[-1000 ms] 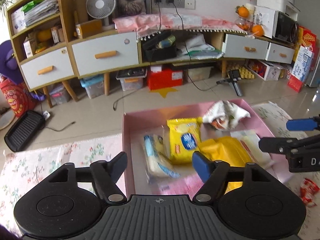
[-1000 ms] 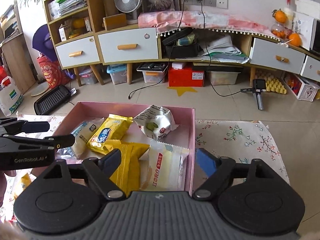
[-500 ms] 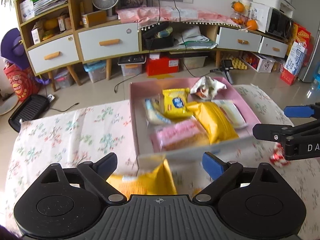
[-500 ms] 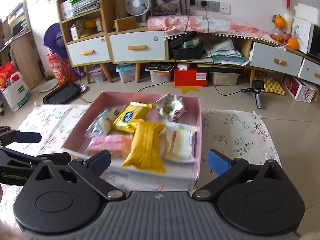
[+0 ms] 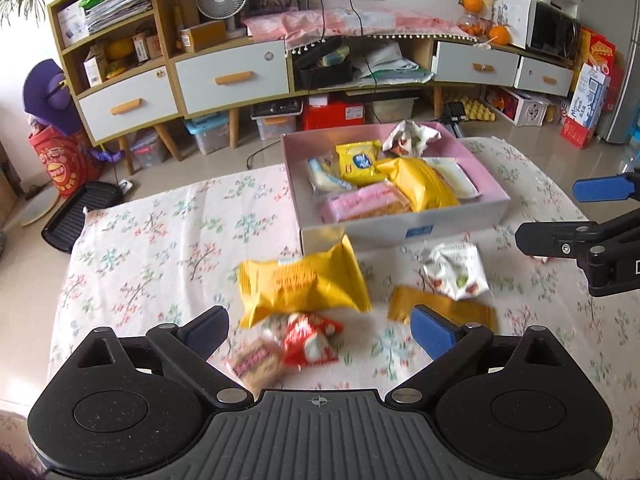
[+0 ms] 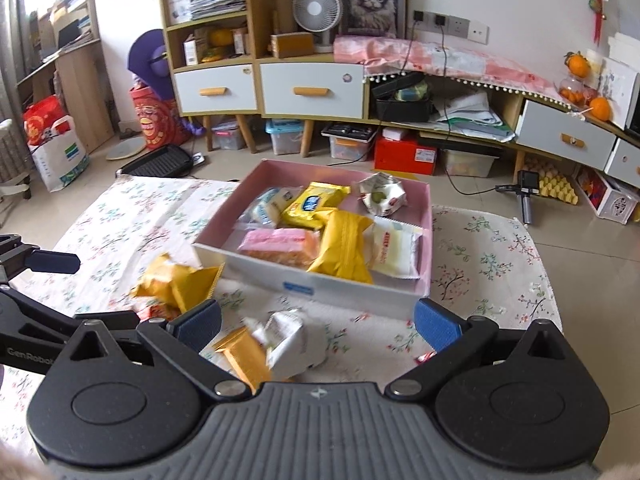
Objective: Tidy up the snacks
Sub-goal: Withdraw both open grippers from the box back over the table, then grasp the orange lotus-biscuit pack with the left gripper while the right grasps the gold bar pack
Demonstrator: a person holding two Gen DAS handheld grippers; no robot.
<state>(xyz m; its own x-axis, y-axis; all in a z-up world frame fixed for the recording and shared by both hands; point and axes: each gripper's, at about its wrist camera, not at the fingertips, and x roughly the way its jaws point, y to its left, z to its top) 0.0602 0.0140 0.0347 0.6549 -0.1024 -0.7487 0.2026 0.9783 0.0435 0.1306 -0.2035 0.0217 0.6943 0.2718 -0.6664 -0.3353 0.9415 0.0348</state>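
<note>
Care was needed: both grippers, left (image 5: pixel 316 330) and right (image 6: pixel 316 326), gaped wide, empty; best straddle the puffy yellow foil snack packet (image 5: pixel 302 286) squarely.

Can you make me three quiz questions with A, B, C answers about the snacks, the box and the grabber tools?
1. Where is the pink wafer pack?
A. inside the pink box
B. on the floor
C. in the left tool

2. What colour is the big puffy pack lying on the tablecloth just in front of the box?
A. green
B. yellow
C. purple

3. How is the right tool now?
A. shut on a snack
B. open and holding nothing
C. shut with nothing in it

Answers:
1. A, it lies among the other snacks inside the box walls.
2. B, its wrapper is plainly yellow in both views.
3. B, its blue pads stand wide apart with nothing between them touching either one.
</note>
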